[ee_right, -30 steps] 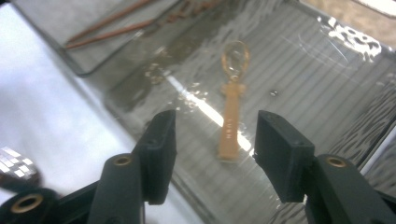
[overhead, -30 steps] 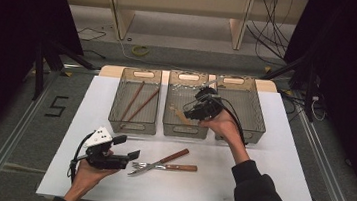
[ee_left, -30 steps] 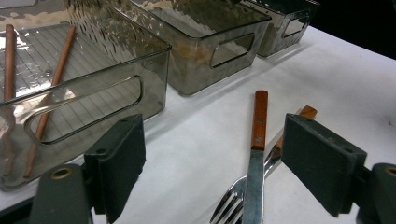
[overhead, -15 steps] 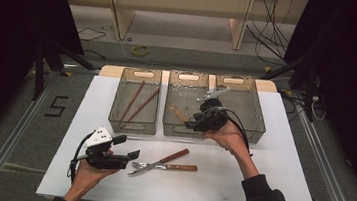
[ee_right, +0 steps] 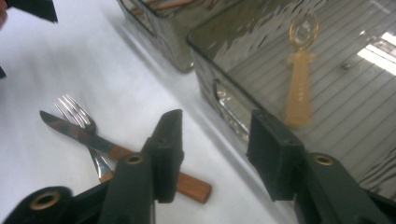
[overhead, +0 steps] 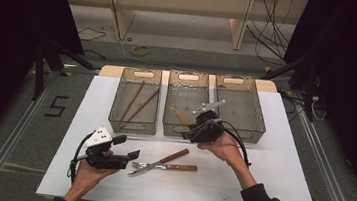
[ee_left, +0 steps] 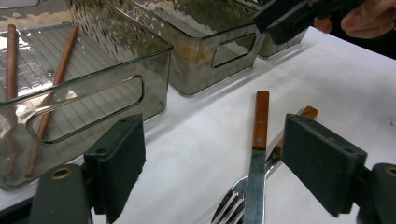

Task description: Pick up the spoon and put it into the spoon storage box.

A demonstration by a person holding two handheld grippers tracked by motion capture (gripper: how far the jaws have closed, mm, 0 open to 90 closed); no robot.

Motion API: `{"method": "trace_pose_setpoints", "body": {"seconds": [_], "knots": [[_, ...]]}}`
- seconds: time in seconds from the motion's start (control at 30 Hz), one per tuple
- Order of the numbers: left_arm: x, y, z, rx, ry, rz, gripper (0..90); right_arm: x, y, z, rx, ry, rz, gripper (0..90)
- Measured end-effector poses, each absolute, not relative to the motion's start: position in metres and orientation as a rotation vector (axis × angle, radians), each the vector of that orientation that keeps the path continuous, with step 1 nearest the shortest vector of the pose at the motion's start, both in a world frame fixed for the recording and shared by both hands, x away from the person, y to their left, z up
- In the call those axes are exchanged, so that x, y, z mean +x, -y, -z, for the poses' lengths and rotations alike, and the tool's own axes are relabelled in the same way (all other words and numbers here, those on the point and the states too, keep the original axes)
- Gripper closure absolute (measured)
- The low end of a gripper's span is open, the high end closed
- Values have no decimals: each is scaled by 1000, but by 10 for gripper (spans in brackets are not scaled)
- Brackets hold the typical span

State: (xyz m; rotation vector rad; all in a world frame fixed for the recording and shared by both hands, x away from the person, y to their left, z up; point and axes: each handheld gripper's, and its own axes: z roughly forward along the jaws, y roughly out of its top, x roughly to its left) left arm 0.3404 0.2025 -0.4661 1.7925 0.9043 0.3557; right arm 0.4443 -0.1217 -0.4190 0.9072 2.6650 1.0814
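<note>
Sorting looks partly done to me: chopsticks [overhead: 135, 103] lie in the left bin [overhead: 132, 126], a spoon [ee_right: 299, 88] in the middle bin [overhead: 173, 128]. I see fork [overhead: 145, 166] and knife [overhead: 170, 158] crossed on the table [overhead: 267, 190], waiting. My right gripper [overhead: 189, 133], jaws just closing on nothing, nears them; my left gripper [overhead: 127, 147] gapes empty.

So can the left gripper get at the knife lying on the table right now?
Probably yes: the left gripper has its jaws open, and the knife lies between them, crossed over the fork, nothing covering it.
</note>
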Motion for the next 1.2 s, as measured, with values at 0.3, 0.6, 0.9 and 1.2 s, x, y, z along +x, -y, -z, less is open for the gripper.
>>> {"method": "trace_pose_setpoints", "body": {"seconds": [0.3,0.6,0.9,1.2], "knots": [[341,-203,466,1793,-903,-357,213,442,109,435,880,-2704,-1030,751],[340,-203,466,1791,-902,-357,213,444,99,453,867,-2744,-952,862],[341,-203,466,1796,-902,-357,213,445,99,464,870,-2779,-912,899],[341,-204,467,1795,-904,-357,213,442,91,474,827,-2833,-844,900]]}}
